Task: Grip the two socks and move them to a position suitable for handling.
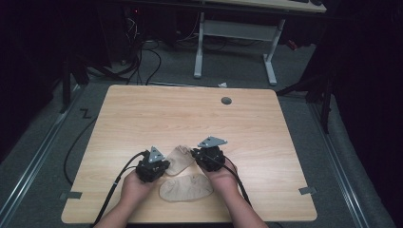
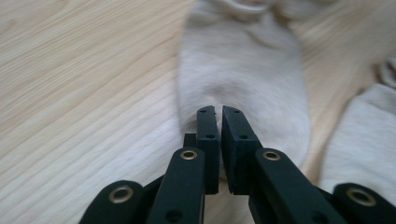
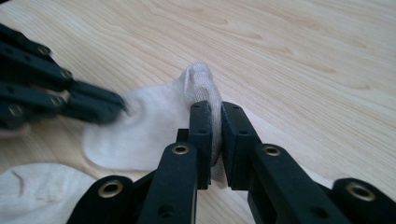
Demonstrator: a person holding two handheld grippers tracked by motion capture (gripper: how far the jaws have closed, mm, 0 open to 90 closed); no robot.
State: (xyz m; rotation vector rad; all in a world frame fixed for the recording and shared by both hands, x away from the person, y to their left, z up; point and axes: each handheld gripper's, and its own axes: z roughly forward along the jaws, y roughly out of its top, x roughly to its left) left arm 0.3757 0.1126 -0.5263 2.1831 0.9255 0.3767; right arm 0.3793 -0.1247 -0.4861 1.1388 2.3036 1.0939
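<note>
Two pale beige socks lie on the wooden table (image 1: 190, 118). The farther sock (image 1: 179, 159) stretches between my two grippers. My right gripper (image 3: 217, 109) is shut on a bunched fold of this sock (image 3: 198, 79), which sticks up between the jaws. My left gripper (image 2: 218, 112) is shut at the sock's other end (image 2: 243, 70), its tips pinching the cloth edge. In the right gripper view the left gripper (image 3: 116, 105) comes in from the left and meets the sock's rim. The second sock (image 1: 185, 187) lies flat, near the front edge between the person's hands.
A grey round cap (image 1: 226, 100) sits in the tabletop towards the back. Tape marks (image 1: 307, 190) stick at the front corners. Behind the table stand a white desk frame (image 1: 235, 33) and loose cables (image 1: 142, 57) on the floor.
</note>
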